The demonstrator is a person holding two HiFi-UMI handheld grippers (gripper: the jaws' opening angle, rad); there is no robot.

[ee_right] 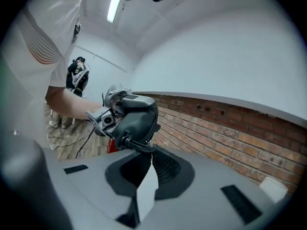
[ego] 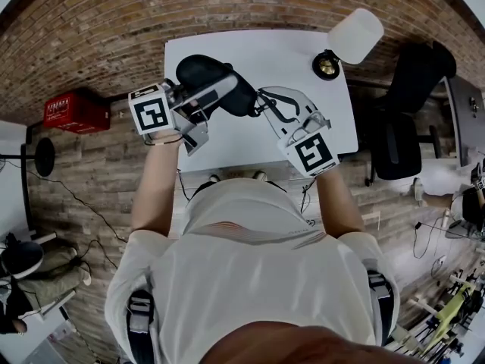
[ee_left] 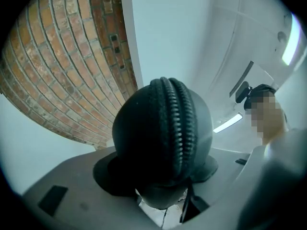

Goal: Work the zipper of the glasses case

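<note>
I have a white rectangular tabletop (ego: pixel 250 55) in the upper middle of the head view, its far edge set against a brick wall (ego: pixel 114 21). Only one thing stands on it that I can make out: a lamp (ego: pixel 327 65) near its upper right corner, dark round base on the white surface, pale shade tilting out past the corner. Below the tabletop's near edge runs a wood-plank floor (ego: pixel 98 165).
</note>
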